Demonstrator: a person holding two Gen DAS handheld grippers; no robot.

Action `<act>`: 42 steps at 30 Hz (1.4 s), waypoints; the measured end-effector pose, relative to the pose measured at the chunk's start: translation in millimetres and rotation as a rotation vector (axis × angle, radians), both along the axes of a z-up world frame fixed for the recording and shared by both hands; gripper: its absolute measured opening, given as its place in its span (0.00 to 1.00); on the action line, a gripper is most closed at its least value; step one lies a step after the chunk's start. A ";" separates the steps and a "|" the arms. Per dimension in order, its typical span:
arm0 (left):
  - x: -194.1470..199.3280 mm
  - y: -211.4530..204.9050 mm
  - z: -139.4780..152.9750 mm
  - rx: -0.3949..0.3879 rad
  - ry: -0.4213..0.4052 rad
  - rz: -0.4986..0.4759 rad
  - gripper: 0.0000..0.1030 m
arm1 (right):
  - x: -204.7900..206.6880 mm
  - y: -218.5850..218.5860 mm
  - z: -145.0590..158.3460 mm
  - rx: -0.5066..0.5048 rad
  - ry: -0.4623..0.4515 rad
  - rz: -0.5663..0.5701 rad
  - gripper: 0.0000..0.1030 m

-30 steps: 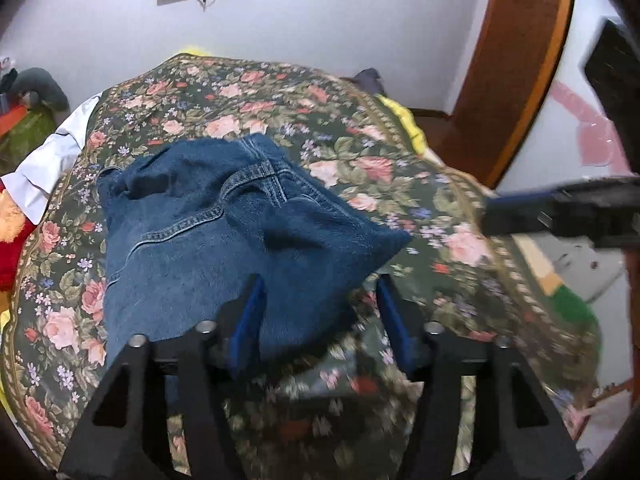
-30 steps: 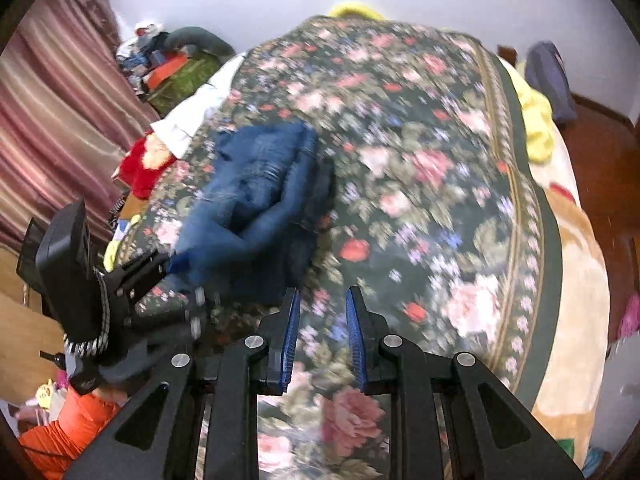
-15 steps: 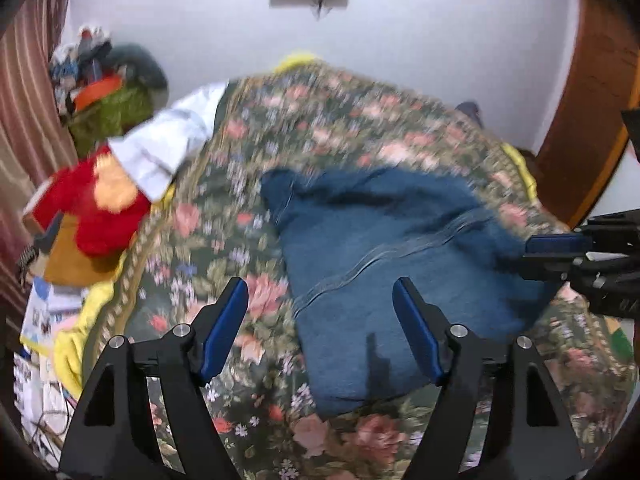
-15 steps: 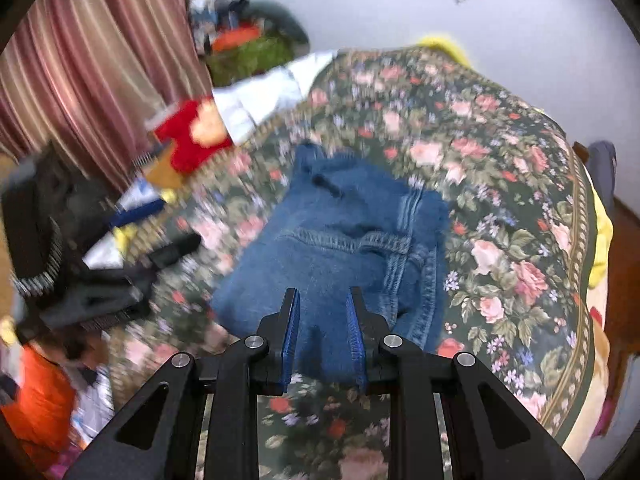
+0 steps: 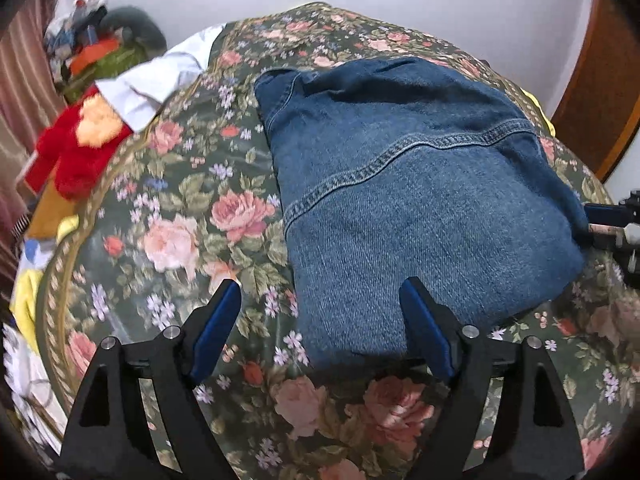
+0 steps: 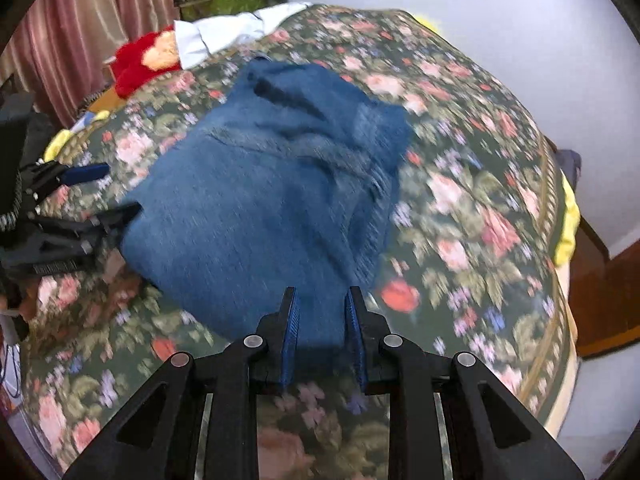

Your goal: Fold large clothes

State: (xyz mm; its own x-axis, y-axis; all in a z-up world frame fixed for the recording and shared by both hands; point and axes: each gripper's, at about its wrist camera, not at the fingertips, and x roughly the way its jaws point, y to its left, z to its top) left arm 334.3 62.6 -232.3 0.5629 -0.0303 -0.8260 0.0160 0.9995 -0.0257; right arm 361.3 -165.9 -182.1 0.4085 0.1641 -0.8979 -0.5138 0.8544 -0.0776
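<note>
Folded blue denim jeans (image 5: 408, 196) lie in a compact bundle on a floral bedspread (image 5: 180, 220). My left gripper (image 5: 322, 300) is open wide, its jaws straddling the near left corner of the jeans, holding nothing. In the right wrist view the jeans (image 6: 260, 200) are blurred. My right gripper (image 6: 322, 304) has its jaws close together around the near edge of the denim. The left gripper (image 6: 96, 192) shows at the left of that view, and the right gripper's tips (image 5: 604, 220) at the right edge of the left wrist view.
A white garment (image 5: 160, 76), a red and yellow plush toy (image 5: 76, 140) and a pile of clutter (image 5: 92, 48) lie at the bed's far left. A striped curtain (image 6: 68, 52) hangs on the left. A wooden door (image 5: 600, 92) stands at the right.
Both grippers have swung round to face the jeans from the near side and moved closer. The left gripper let go of the denim and opened wide. The right gripper now sits at the denim's edge.
</note>
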 end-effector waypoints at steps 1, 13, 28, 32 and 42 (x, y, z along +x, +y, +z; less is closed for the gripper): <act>-0.5 0.9 -0.2 -0.006 0.001 0.002 0.80 | -2.5 -6.4 -3.4 -0.013 0.004 -0.020 0.60; -7.5 21.2 28.5 0.025 -0.005 -0.010 0.83 | 8.6 -63.6 24.8 0.172 0.045 -0.150 0.88; 157.2 27.5 26.3 -0.051 0.038 -0.034 0.84 | 147.6 19.5 21.5 0.403 0.266 -0.094 0.90; 197.3 25.0 2.5 -0.124 0.089 -0.005 0.84 | 178.8 33.3 -17.7 0.263 0.314 -0.074 0.90; 218.2 40.6 -24.7 -0.172 0.134 0.078 0.97 | 189.1 3.2 -54.0 0.397 0.339 -0.069 0.94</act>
